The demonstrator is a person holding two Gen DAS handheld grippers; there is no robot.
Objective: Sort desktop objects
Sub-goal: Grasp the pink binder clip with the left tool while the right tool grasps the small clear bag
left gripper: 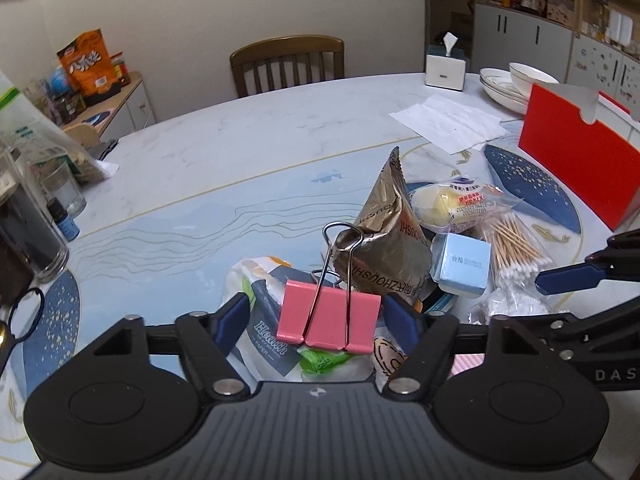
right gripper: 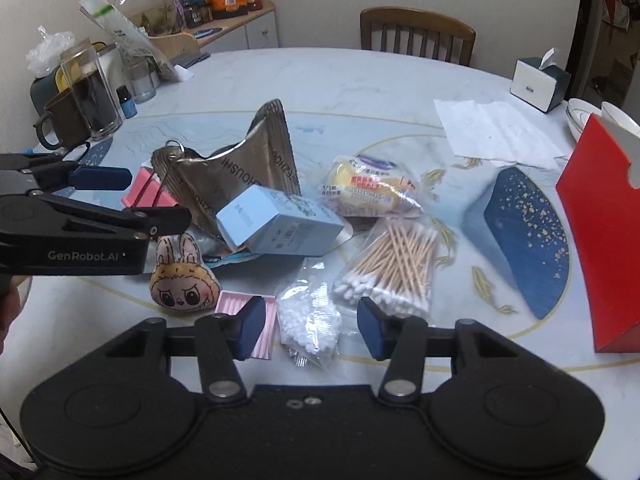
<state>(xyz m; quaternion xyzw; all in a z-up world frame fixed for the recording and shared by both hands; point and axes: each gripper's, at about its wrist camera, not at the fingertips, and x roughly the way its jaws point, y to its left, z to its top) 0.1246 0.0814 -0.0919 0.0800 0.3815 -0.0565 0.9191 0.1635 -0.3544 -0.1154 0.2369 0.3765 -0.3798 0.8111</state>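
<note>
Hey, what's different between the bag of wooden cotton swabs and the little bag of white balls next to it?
The bag of wooden cotton swabs holds long tan sticks with white tips; the bag of white balls holds only small round white pieces. The swab bag is larger and fuller; the ball bag is smaller and flatter. The ball bag lies between the right gripper fingers; the swab bag lies beyond them. Both are clear plastic, lying flat on the table.

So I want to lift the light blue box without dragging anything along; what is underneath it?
The light blue box leans tilted on the crumpled foil snack bag. A blue-edged flat packet pokes out below it. Whatever else sits beneath is covered.
</note>
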